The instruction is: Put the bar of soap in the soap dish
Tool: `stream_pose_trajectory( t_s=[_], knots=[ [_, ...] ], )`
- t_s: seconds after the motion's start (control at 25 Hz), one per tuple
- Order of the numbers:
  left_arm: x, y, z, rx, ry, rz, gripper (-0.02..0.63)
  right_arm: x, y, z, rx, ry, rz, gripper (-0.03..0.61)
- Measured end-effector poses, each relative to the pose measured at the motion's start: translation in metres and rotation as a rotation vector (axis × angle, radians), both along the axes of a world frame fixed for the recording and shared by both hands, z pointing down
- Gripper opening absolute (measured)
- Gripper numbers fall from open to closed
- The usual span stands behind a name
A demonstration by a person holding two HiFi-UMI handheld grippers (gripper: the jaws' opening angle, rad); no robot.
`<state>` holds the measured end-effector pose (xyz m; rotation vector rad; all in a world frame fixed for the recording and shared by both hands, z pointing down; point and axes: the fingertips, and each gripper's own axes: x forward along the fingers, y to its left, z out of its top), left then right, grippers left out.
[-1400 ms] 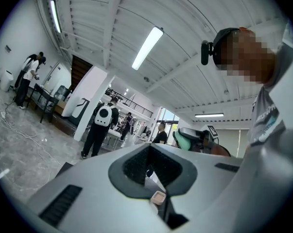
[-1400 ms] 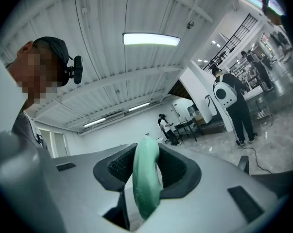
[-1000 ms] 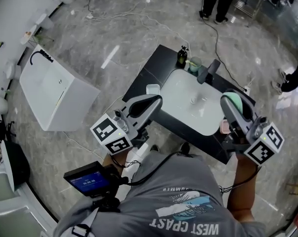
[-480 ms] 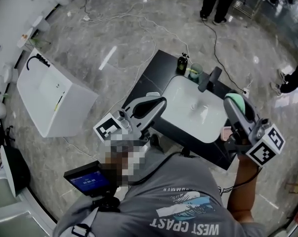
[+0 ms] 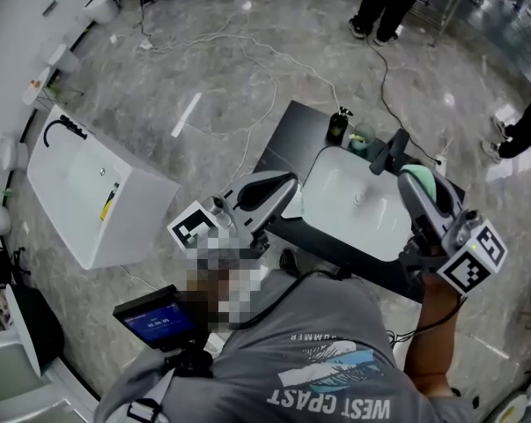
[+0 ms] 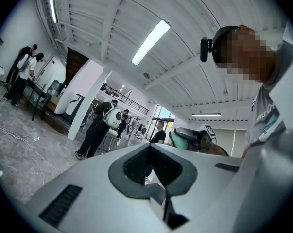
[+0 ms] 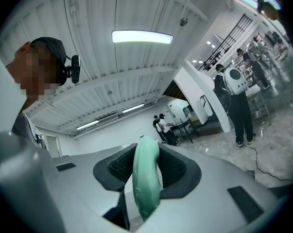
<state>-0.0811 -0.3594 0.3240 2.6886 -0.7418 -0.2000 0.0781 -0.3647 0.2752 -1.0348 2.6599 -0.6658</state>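
The carrying step is in hand. At the right of the head view the right gripper (image 5: pixel 422 188) has its fingers (image 7: pixel 119 168), dark and ribbed on their inner faces, clamped on the bar of soap (image 7: pixel 146 178). The bar is a smooth, pale green, rounded cake held edge-on. It shows just at the right edge of the glossy white basin (image 5: pixel 353 210), which is set in a matte black tabletop (image 5: pixel 287 139). The left gripper (image 5: pixel 281 183), at centre, has its fingers together with nothing between them. I cannot make out the soap dish in any view. Next, I judge, the dish must be found and the slippery bar lowered into it and let go.
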Motion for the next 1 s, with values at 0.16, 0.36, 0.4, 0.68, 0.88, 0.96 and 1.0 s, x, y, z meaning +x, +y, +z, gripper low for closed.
stream_pose_trajectory(
  t_s=[0.16,0.36,0.4,0.68,0.88,0.96,1.0],
  knots=[
    [-0.011,-0.003,-0.001,0.009,-0.007,0.034,0.008,-0.007,-0.002,0.000,0.012,0.000,0.033,0.127],
    [-0.010,-0.016,0.015,-0.025,-0.013,0.043,0.008,-0.007,-0.008,0.012,-0.010,0.025,0.037,0.127],
    [-0.009,-0.015,0.018,-0.039,-0.006,0.042,0.008,-0.007,-0.008,0.016,-0.020,0.043,0.033,0.127],
    [0.001,-0.020,0.047,-0.087,0.000,0.001,0.008,-0.009,-0.047,0.065,-0.077,0.141,-0.035,0.127],
    [0.011,-0.021,0.069,-0.138,-0.027,-0.044,0.008,-0.006,-0.082,0.129,-0.183,0.153,-0.049,0.127],
    [0.014,-0.025,0.081,-0.163,-0.038,-0.065,0.008,-0.014,-0.092,0.156,-0.224,0.162,-0.072,0.127],
    [0.014,-0.026,0.087,-0.176,-0.042,-0.075,0.008,-0.021,-0.095,0.170,-0.245,0.167,-0.089,0.127]
  ],
)
